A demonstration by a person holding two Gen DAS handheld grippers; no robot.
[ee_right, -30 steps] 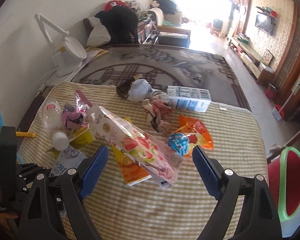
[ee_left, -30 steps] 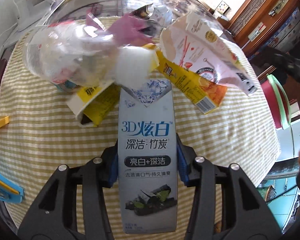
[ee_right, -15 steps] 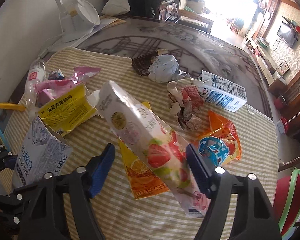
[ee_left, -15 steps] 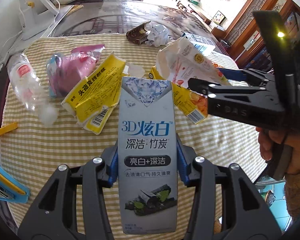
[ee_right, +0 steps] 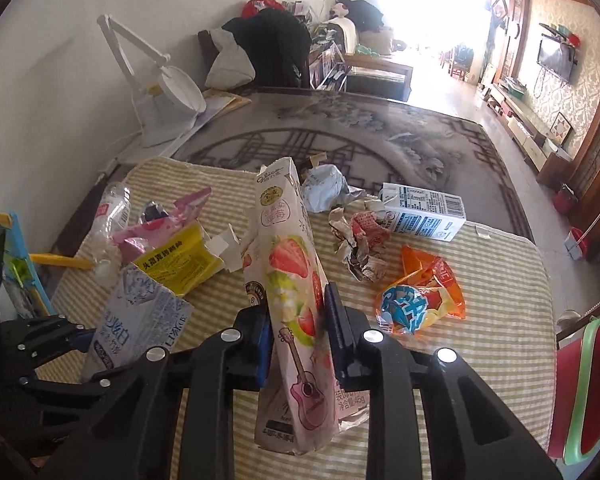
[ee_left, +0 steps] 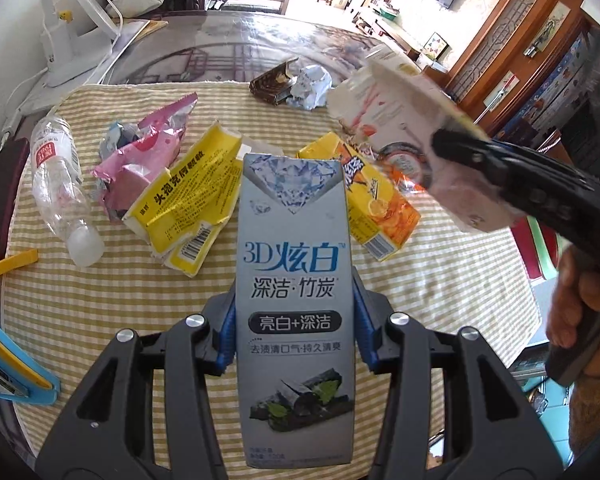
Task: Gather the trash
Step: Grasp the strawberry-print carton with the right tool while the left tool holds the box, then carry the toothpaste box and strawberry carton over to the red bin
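Right gripper [ee_right: 296, 336]: fingers just closed on the strawberry snack box [ee_right: 290, 280], clamped mid-length, long axis running away from the camera, open end tilted up above the tabletop [ee_right: 480, 360]. Left gripper [ee_left: 294, 332]: fingers half-open, clamping the toothpaste box [ee_left: 296, 280] lengthwise, top pointing forward.

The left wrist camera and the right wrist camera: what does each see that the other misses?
Only the left wrist view shows the toothpaste box's printed front and the person's hand.

Only the right wrist view shows the milk carton, the orange snack bag and the red bin.

Both show the strawberry box, which the right gripper has just closed on, and the yellow box.
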